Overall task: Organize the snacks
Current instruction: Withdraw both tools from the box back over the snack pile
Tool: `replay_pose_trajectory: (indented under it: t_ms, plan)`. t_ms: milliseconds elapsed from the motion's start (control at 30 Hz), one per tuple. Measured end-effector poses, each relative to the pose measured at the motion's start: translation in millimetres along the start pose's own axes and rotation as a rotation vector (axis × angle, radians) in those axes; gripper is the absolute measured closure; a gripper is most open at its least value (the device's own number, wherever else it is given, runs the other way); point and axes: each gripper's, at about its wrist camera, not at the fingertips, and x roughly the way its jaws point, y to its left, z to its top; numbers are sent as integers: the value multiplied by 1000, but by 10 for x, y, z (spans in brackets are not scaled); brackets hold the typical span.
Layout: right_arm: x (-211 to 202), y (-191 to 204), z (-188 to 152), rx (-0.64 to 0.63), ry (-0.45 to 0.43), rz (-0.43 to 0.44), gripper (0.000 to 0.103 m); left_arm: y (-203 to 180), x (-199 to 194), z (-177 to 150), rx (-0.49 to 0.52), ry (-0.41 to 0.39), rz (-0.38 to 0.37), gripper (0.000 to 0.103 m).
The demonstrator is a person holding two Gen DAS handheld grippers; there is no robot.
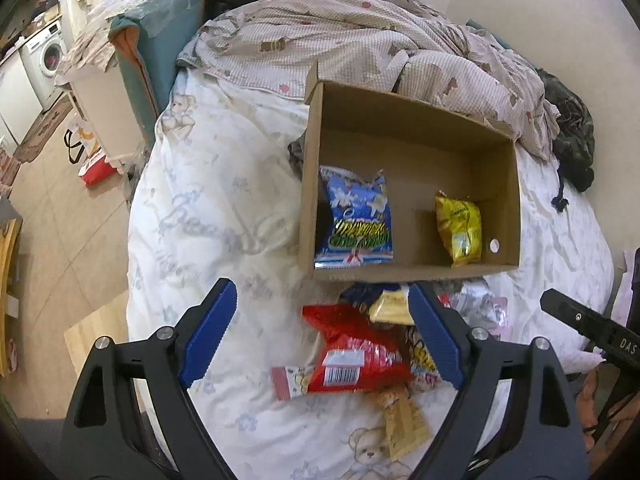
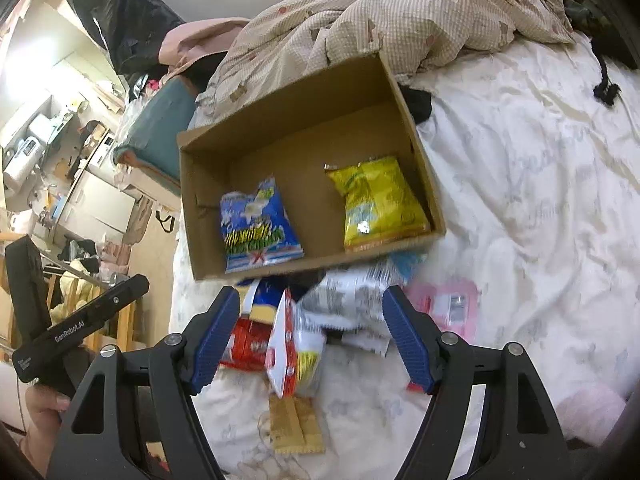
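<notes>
both the left gripper and right gripper hang wide open, empty, above the snack pile.

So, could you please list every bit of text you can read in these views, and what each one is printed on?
"GenRobot.AI": side of the left gripper, seen from the right wrist.
"DAS": cut-off letters on the right gripper, seen from the left wrist.
Blue snack bag, yellow snack bag: lettering unreadable.
Red packet: barcode, digits too blurred.
</notes>
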Motion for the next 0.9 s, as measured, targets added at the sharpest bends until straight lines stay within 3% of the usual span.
replay_pose_trajectory:
  t_ms: [333,667,733,900]
  plan:
    - [167,78,-335,-4,92,-37,26,69,-55,-391,-36,37,59,17]
    - [784,316,-452,-108,236,-134,26,156,-36,-472,-84,44,79,17]
    - [893,320,-444,-107,248,-141,30,145,-15,-473,-89,51,70,17]
    - [1003,206,-460,-26,287,-112,65,111,-4,-476,-77,53,63,17]
